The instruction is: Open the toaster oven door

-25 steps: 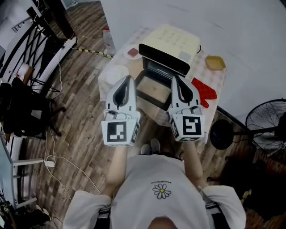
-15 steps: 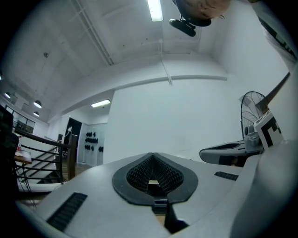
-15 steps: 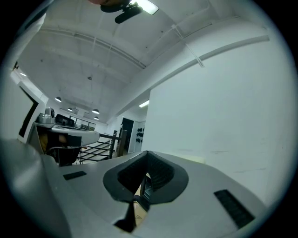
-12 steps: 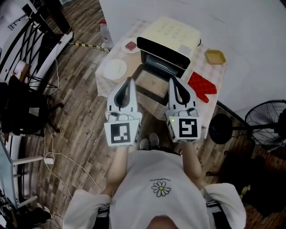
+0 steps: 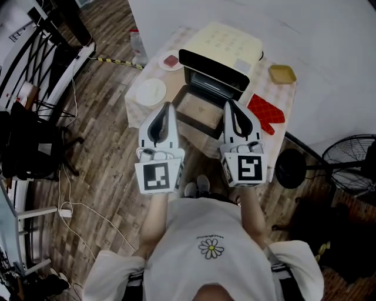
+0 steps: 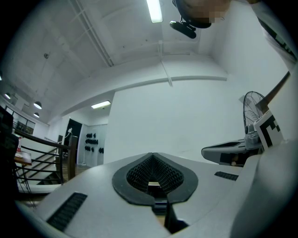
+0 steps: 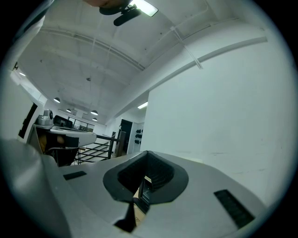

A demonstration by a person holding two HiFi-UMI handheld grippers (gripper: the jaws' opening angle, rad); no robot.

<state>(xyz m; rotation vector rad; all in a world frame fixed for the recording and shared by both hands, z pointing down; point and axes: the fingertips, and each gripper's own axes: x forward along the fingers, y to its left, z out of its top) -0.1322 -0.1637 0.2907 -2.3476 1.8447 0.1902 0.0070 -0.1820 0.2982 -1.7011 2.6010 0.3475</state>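
cloth-covered table (image 5: 282, 101), on it toaster oven (image 5: 220, 54), white plate (image 5: 151, 92), small saucer (image 5: 171, 61), yellow dish (image 5: 282, 74), red mitt (image 5: 265, 114)

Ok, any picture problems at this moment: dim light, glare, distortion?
Head view: dim and flat but sharp; the open toaster oven reads fine. Left gripper view: strong fisheye, black corners, the ceiling strip light blown out. Right gripper view: the same fisheye bends the wall edges, with glare from the ceiling light at the top.
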